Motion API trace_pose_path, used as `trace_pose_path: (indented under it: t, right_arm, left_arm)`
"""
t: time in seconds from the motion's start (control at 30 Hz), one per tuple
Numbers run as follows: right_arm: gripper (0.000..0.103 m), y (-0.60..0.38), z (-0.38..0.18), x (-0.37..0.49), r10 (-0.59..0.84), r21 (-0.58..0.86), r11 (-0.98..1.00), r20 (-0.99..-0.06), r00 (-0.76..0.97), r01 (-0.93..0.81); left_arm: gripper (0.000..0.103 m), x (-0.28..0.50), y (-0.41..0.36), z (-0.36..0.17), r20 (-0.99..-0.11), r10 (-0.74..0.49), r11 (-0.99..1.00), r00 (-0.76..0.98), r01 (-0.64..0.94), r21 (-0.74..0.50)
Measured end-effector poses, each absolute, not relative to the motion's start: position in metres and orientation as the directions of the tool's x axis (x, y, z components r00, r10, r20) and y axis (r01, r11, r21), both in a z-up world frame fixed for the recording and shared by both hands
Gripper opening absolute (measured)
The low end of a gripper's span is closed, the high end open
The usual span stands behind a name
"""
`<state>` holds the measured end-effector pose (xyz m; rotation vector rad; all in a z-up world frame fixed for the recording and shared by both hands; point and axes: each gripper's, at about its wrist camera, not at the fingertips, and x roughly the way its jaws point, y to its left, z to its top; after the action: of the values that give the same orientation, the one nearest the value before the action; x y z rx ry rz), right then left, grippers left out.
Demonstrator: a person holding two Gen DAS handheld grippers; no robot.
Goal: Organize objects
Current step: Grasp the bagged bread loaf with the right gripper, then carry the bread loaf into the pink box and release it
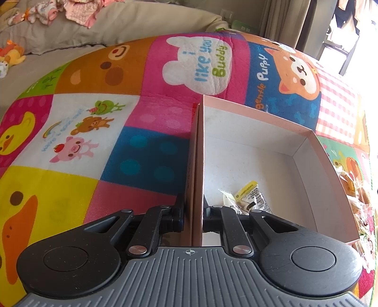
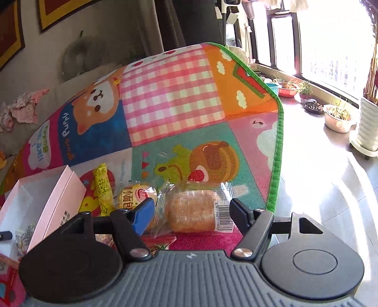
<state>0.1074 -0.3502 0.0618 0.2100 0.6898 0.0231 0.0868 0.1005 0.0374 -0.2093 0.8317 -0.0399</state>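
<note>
A shallow pink box (image 1: pixel 307 170) lies on the colourful play mat (image 1: pixel 141 146). My left gripper (image 1: pixel 193 212) is shut on the box's left wall, one finger outside and one inside. A small wrapped snack (image 1: pixel 248 198) lies on the box floor near the fingers. In the right wrist view a clear-wrapped golden pastry (image 2: pixel 193 210) lies on the mat between the fingers of my right gripper (image 2: pixel 191 216), which stands open around it, pads apart from the wrapper. Left of it are a round bread packet (image 2: pixel 134 193) and a yellow stick packet (image 2: pixel 101 191), then the pink box (image 2: pixel 59 196).
The mat's green edge (image 2: pixel 276 165) runs close on the right, with bare tiled floor and several plant pots (image 2: pixel 337 118) beyond. A red packet (image 2: pixel 9 278) lies at lower left. More wrapped snacks (image 1: pixel 354 189) sit right of the box. A sofa with clothes (image 1: pixel 70 14) stands behind.
</note>
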Motion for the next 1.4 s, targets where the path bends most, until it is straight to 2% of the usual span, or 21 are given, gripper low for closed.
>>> trace_pose_path:
  t: [0.07,0.23,0.37,0.43,0.5,0.6,0.67,0.77,0.9,1.0,1.07,1.13,1.27,1.4]
  right_arm:
    - [0.071,-0.363,0.060,0.119,0.093,0.268,0.957,-0.655,0.750,0.114]
    - [0.071,-0.382,0.047,0.115,0.219,0.448,0.876,-0.699,0.681,0.178]
    - [0.071,-0.390,0.027,0.125,0.277,0.511,0.823,-0.742,0.611,0.248]
    - [0.072,-0.391,0.028,0.143,0.255,0.502,0.828,-0.734,0.629,0.250]
    - [0.077,-0.387,0.032,0.173,0.255,0.477,0.857,-0.722,0.643,0.196]
    - [0.077,-0.372,0.045,0.201,0.259,0.438,0.893,-0.692,0.674,0.107]
    - [0.077,-0.360,0.061,0.201,0.227,0.374,0.926,-0.661,0.715,0.053]
    - [0.084,-0.351,0.073,0.188,0.198,0.322,0.946,-0.641,0.741,0.026]
    - [0.084,-0.343,0.064,0.182,0.106,0.199,0.979,-0.680,0.726,0.043]
    - [0.084,-0.350,0.045,0.192,0.071,0.195,0.976,-0.720,0.690,0.102]
    - [0.080,-0.356,0.032,0.197,0.096,0.234,0.965,-0.745,0.660,0.123]
    - [0.062,-0.355,0.025,0.194,0.115,0.241,0.964,-0.758,0.642,0.112]
    - [0.058,-0.343,0.038,0.165,0.108,0.185,0.981,-0.749,0.654,0.050]
    - [0.058,-0.328,0.075,0.104,0.178,0.185,0.981,-0.718,0.673,-0.061]
  left_arm:
    - [0.013,0.086,0.100,0.038,-0.730,-0.119,0.979,0.673,-0.044,-0.200]
    - [0.013,0.086,0.100,0.038,-0.730,-0.119,0.980,0.673,-0.039,-0.196]
    - [0.014,0.087,0.099,0.038,-0.732,-0.123,0.980,0.670,-0.032,-0.194]
    - [0.014,0.088,0.099,0.039,-0.734,-0.124,0.980,0.667,-0.034,-0.195]
    - [0.013,0.089,0.099,0.039,-0.737,-0.120,0.981,0.665,-0.036,-0.192]
    - [0.013,0.089,0.099,0.039,-0.738,-0.122,0.980,0.663,-0.038,-0.196]
    - [0.014,0.088,0.100,0.038,-0.737,-0.126,0.979,0.664,-0.037,-0.200]
    - [0.014,0.088,0.100,0.039,-0.737,-0.125,0.979,0.664,-0.035,-0.199]
    - [0.014,0.088,0.100,0.038,-0.737,-0.127,0.980,0.664,-0.032,-0.197]
    - [0.014,0.088,0.100,0.038,-0.737,-0.127,0.979,0.664,-0.036,-0.200]
    - [0.014,0.089,0.100,0.038,-0.737,-0.126,0.979,0.664,-0.036,-0.200]
    - [0.014,0.089,0.100,0.038,-0.737,-0.126,0.979,0.664,-0.035,-0.200]
    - [0.014,0.089,0.100,0.038,-0.736,-0.131,0.979,0.664,-0.032,-0.202]
    - [0.014,0.089,0.101,0.038,-0.735,-0.127,0.979,0.666,-0.035,-0.200]
